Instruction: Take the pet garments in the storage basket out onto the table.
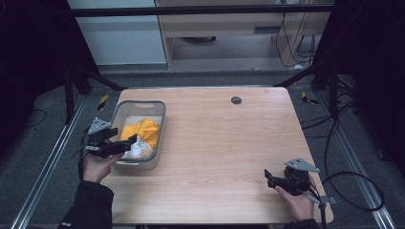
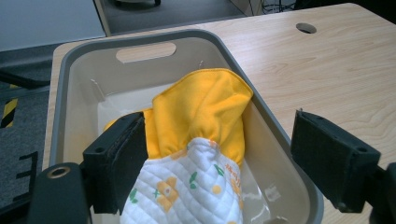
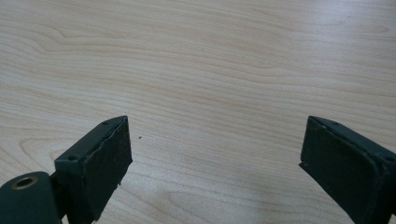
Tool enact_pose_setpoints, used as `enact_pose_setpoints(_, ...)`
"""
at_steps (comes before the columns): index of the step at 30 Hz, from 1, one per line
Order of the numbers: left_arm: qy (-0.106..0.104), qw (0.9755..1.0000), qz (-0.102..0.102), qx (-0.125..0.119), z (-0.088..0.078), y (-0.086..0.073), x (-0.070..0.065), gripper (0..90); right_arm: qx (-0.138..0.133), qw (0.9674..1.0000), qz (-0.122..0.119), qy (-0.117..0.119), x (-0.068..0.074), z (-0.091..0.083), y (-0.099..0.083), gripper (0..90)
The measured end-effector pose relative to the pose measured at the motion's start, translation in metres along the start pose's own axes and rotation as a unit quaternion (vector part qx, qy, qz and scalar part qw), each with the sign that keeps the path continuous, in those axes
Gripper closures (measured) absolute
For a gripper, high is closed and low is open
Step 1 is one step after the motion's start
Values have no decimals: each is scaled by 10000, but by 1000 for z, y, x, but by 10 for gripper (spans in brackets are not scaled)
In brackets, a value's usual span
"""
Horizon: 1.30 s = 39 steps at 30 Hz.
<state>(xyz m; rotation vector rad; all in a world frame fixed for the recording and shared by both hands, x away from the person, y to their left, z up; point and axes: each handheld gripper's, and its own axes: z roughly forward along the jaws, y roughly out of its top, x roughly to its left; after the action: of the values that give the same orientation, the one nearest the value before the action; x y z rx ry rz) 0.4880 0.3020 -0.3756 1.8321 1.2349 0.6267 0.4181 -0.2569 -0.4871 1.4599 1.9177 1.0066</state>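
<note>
A grey plastic bin (image 1: 119, 110) stands at the table's left side. Inside it lies a yellow cloth (image 1: 143, 129) joined to a white quilted part with a flower print (image 1: 141, 150). In the left gripper view the yellow cloth (image 2: 205, 112) and white quilted part (image 2: 187, 191) lie against the bin's right wall (image 2: 275, 135). My left gripper (image 1: 125, 145) hovers at the bin's near left corner, open, jaws spread either side of the cloth without closing on it. My right gripper (image 1: 268, 178) is open above bare wood (image 3: 210, 93) near the table's front right.
The light wooden table (image 1: 224, 138) has a round cable hole (image 1: 236, 100) at the back. Black cables (image 1: 353, 186) trail on the floor to the right. Metal frame rails (image 1: 52, 157) run along both sides.
</note>
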Motion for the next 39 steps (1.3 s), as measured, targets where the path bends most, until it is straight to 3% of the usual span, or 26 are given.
enact_pose_setpoints(21, 80, 9984, 39, 555, 28, 5, 7, 185, 9, 10000, -38, 40, 1, 1, 0, 89)
enact_pose_setpoints(39, 108, 9945, 156, 1033, 49, 4, 7, 218, 45, 10000, -43, 60, 1, 2, 0, 89)
